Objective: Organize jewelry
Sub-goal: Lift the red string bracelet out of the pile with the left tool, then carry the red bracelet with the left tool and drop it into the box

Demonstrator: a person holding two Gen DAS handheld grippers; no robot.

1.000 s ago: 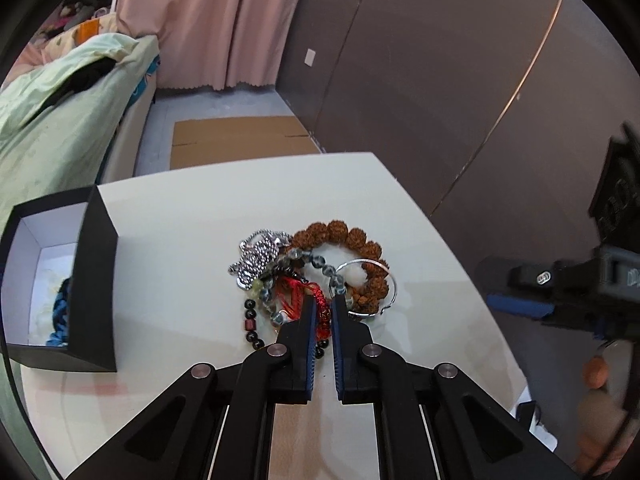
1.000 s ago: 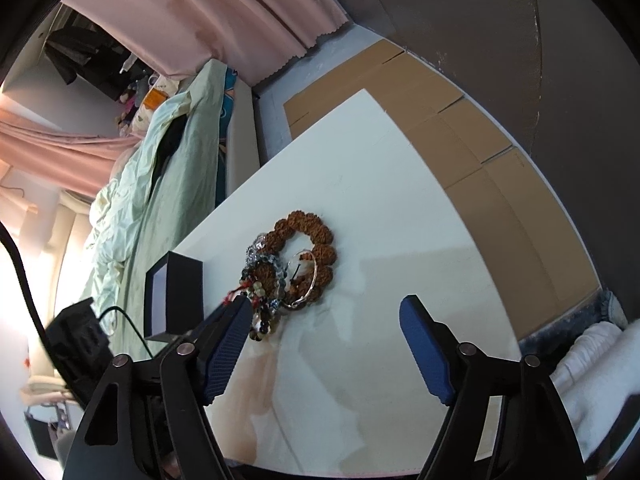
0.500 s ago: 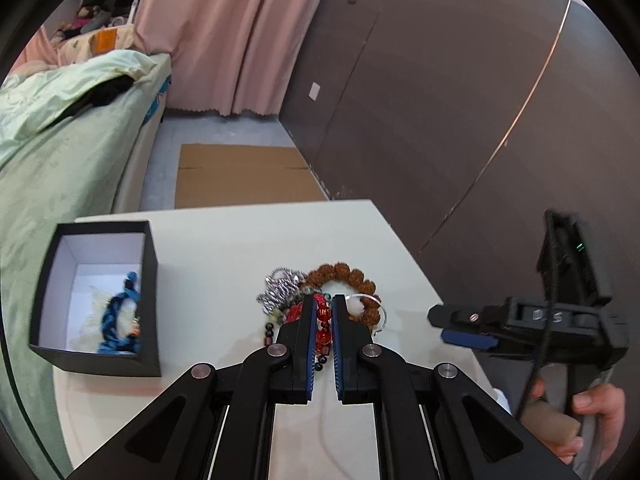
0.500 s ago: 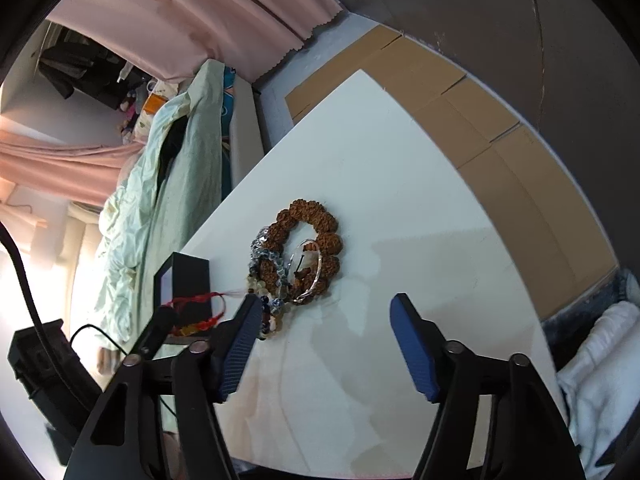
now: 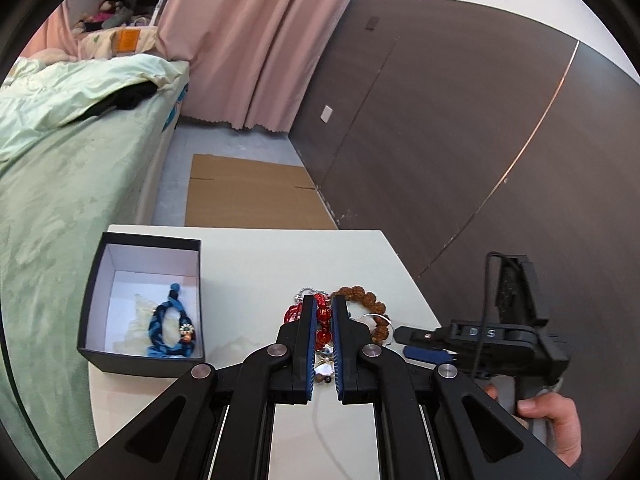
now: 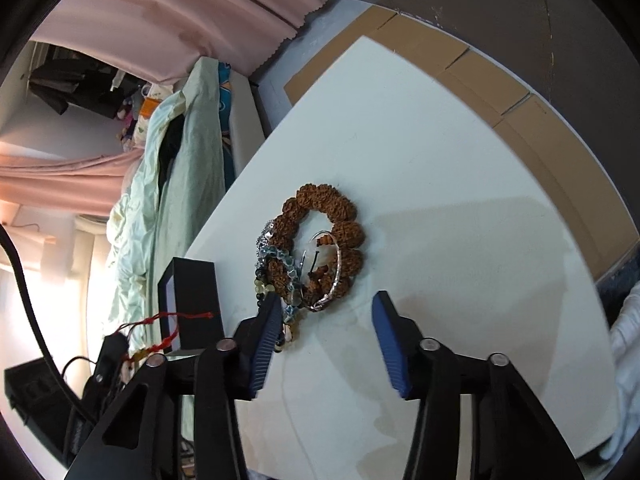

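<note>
My left gripper [image 5: 323, 304] is shut on a red bead bracelet [image 5: 323, 322] with red cord and holds it lifted above the white table [image 5: 260, 264]. The cord also shows in the right wrist view [image 6: 176, 318], hanging beside the box. A pile of jewelry lies on the table: a brown seed-bead bracelet [image 6: 340, 224], a silver bangle [image 6: 334, 272] and pale bead strands [image 6: 280, 264]. My right gripper [image 6: 324, 316] is open and empty, just short of the pile. A black box [image 5: 120, 344] with white lining holds a blue braided bracelet [image 5: 168, 328].
A bed with a green cover [image 5: 60, 168] runs along the table's left side. Flat cardboard [image 5: 248, 192] lies on the floor beyond the table. A dark wall [image 5: 460, 120] stands to the right. The table's right edge [image 5: 416, 284] is close to the pile.
My left gripper has risen from the pile with the red bracelet in it and pulled back, so the box now shows from above. The right gripper moved slightly closer to the pile.
</note>
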